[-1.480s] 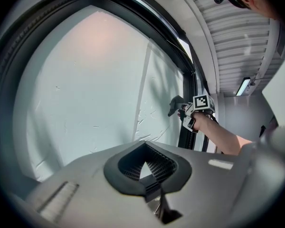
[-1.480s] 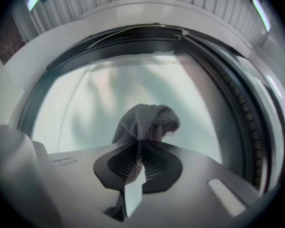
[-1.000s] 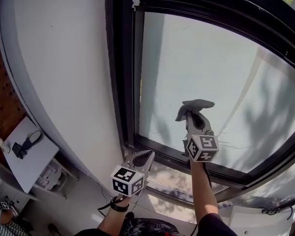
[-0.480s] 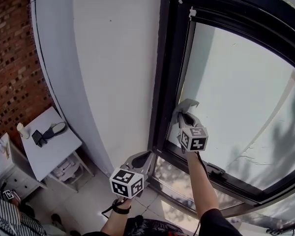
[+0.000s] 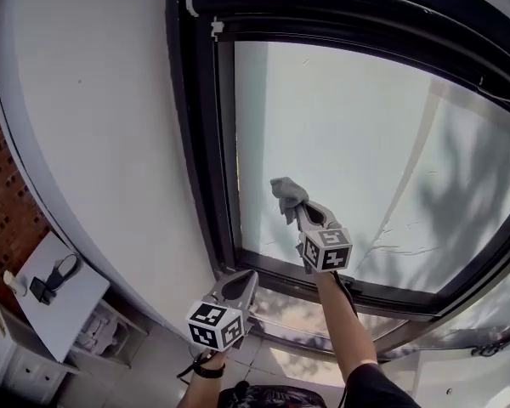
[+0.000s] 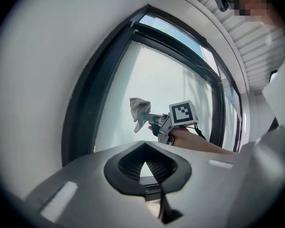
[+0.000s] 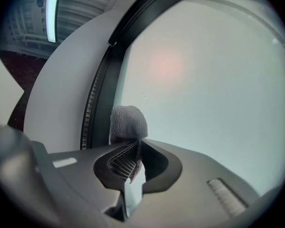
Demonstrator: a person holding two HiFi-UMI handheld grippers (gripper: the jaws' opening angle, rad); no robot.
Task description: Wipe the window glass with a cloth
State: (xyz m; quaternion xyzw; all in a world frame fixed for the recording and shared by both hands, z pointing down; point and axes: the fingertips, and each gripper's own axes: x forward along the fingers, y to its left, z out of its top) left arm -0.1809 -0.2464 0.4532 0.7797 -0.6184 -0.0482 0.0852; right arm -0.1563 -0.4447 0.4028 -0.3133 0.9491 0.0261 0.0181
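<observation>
Cloth, grey, clamped in right tongs before window glass, frame centre; left tongs together, empty, lower centre.

A small white tabletop is seen well off to the left of the left tongs, and lower down. A little black thing with a looped cord is laid on it. A small white bottle is stood near the edge farthest from the tongs. Under the tabletop a shelf is seen, with pale things piled on it; what they are cannot be told. A pale tiled floor is spread below the tongs. White drawers are stood on it, farther left still.
</observation>
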